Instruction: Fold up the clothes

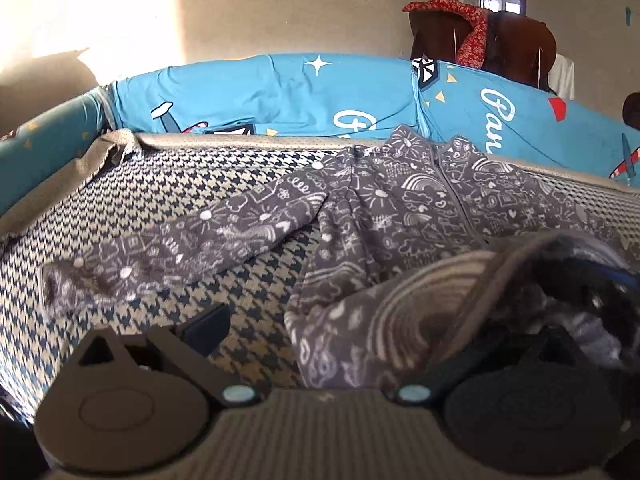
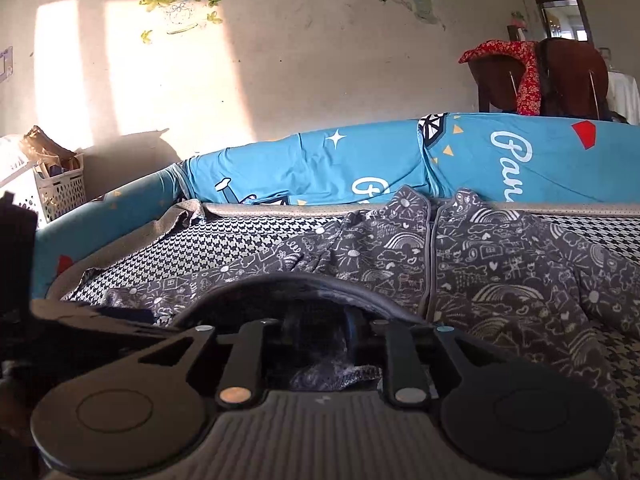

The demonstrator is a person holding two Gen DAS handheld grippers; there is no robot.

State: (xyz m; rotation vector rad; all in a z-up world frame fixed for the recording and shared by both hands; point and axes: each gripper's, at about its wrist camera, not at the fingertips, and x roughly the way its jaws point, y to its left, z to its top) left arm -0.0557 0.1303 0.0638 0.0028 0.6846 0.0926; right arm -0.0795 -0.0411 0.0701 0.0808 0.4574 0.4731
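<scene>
The grey doodle-print jacket (image 1: pixel 400 208) lay front-up on the houndstooth mat (image 1: pixel 168 200) of the sofa, zip closed, its collar toward twelve o'clock against the blue cushions (image 1: pixel 280 92). One sleeve (image 1: pixel 160 252) stretched out flat toward nine o'clock, its cuff well away from the body. The other shoulder and sleeve (image 2: pixel 592 272) ran off toward three o'clock, and its end could not be seen.

The lower hem (image 1: pixel 420 312) was raised off the mat at about five o'clock in the left wrist view, showing its ribbed band bunched and curled. The left tongs (image 1: pixel 332 344) stood spread wide, one finger (image 1: pixel 208 326) over bare mat at seven o'clock, the other lost under the lifted cloth; whether they pinched anything could not be told. The right tongs (image 2: pixel 320 344) had their fingers drawn close together on a dark fold of the hem (image 2: pixel 332 376) at six o'clock, the band arching over them.

As a judgement, the folding was at most partly along: the body was spread and straight, the hem was in the grip and lifted as if for a bottom-to-collar fold, while the visible sleeve lay unfolded outside the body. Sleeves and body folds looked left to do.
</scene>
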